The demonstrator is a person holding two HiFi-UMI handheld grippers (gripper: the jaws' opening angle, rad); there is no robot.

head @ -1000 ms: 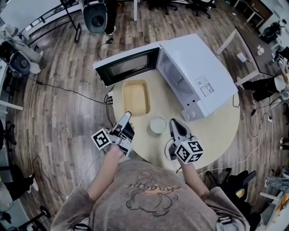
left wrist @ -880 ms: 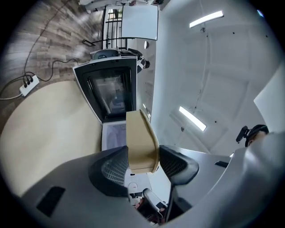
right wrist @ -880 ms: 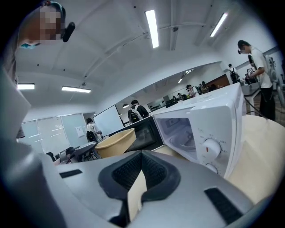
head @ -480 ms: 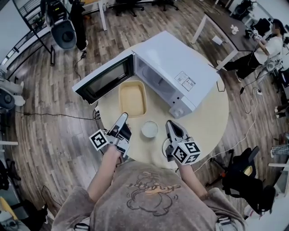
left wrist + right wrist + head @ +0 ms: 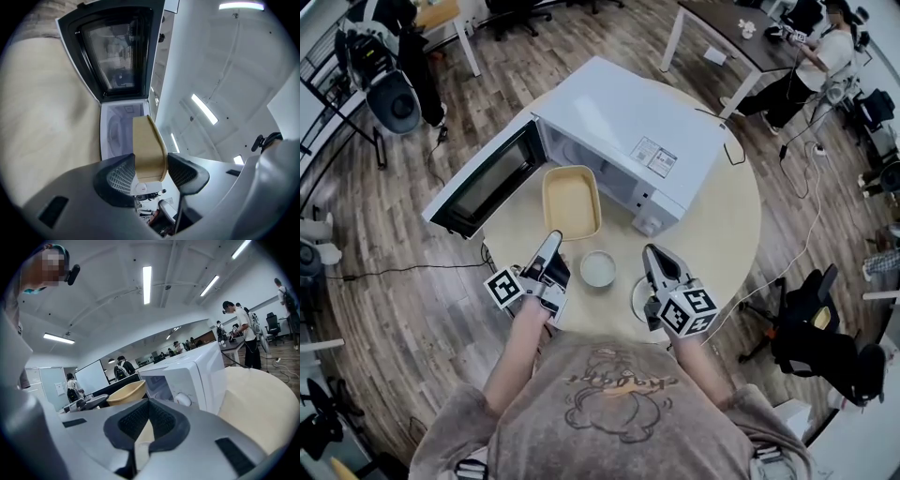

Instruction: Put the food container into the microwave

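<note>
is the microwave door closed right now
No, in the head view the microwave door stands swung wide open from the microwave.

microwave (image 5: 619, 131) cavity: mostly hidden beneath its own top in the head view
label (image 5: 649, 157) print: too small to read
pale round thing (image 5: 636, 298): partly covered by right gripper (image 5: 651, 253)
counter (image 5: 722, 225) near edge: hidden by the person

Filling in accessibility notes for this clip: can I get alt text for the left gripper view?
The left gripper grips a tan container by one end between its jaws, pointed at the open microwave behind it. The dark-windowed door stands swung open at the top of the picture, and the pale table fills the left side.
</note>
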